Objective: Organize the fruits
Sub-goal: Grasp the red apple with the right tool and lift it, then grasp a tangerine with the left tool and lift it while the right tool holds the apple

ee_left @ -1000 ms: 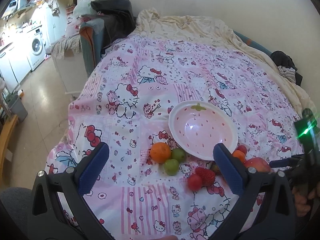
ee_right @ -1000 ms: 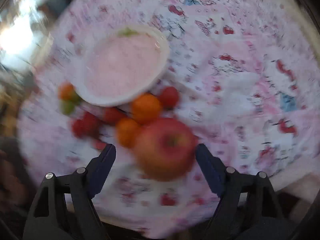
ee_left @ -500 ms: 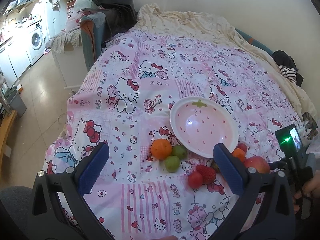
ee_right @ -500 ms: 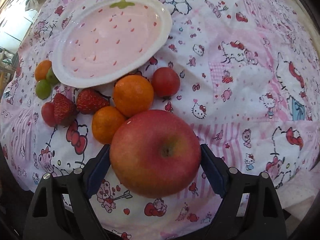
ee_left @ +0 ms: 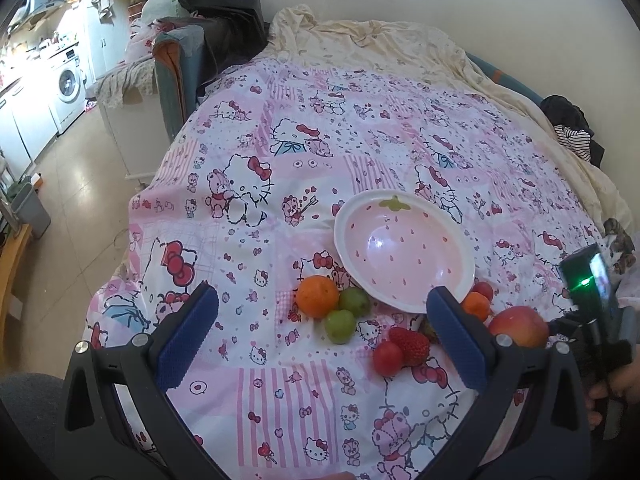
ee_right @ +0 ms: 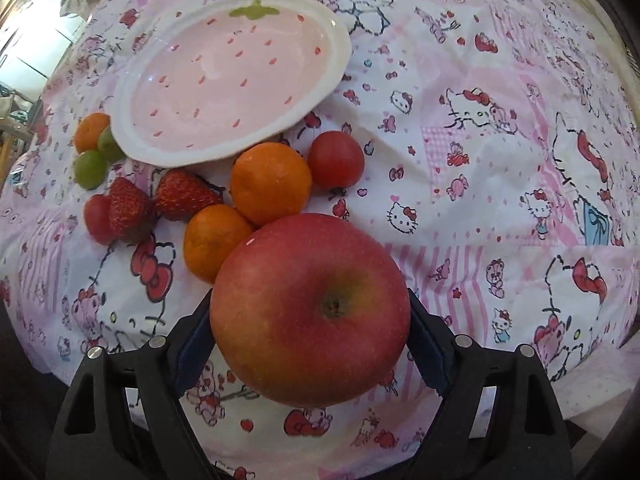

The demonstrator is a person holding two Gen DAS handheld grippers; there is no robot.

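The right gripper pinches the large red round apple between its blue pads, just short of the pink strawberry-patterned plate, while the left gripper hangs spread wide above the fruits.

From the right wrist view, I cannot see the inner pads of the right tool; the apple covers them, so contact is unconfirmed. From the left wrist view, the left tool's right finger hides most of a strawberry and part of the plate rim. The kitchen items by the washing machine are too small to identify.
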